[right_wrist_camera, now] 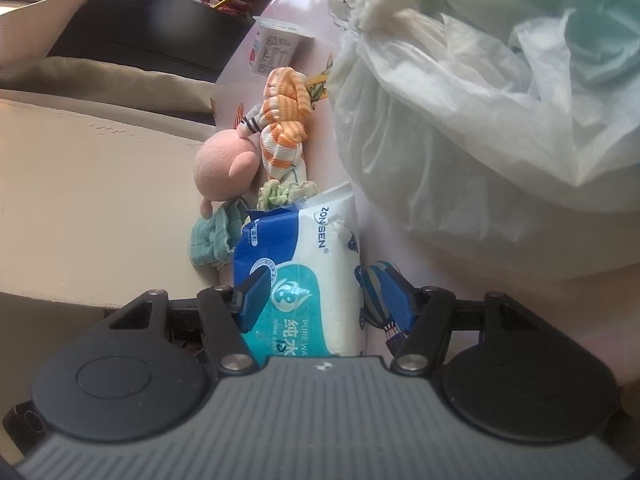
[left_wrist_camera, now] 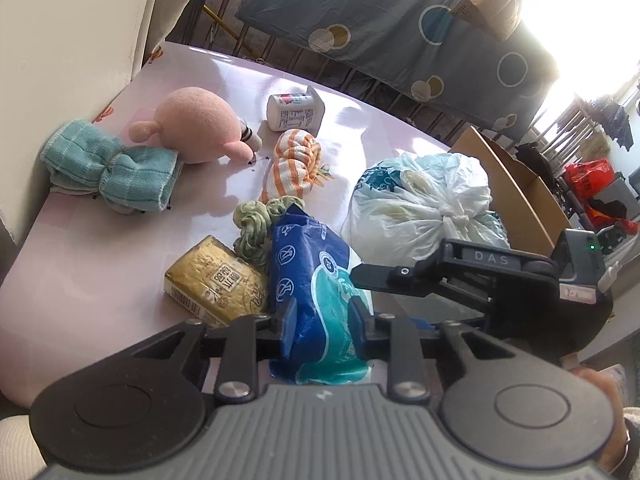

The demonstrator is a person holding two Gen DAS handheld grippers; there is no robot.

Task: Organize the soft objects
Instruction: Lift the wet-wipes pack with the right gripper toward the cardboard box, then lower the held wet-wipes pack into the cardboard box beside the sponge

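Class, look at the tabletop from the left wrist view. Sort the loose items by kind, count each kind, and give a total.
Rolled or bunched cloths: 3 (teal, orange-striped, green)
Plush toys: 1 (pink)
Packs: 2 (blue wipes pack, gold packet)
Yogurt cups: 1
Tied plastic bags: 1
Total: 8

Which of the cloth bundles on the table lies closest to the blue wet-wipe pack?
The green scrunched cloth, touching the wet-wipe pack's far end. The orange-striped towel lies beyond it, and the teal tied towel sits off by the pink plush.
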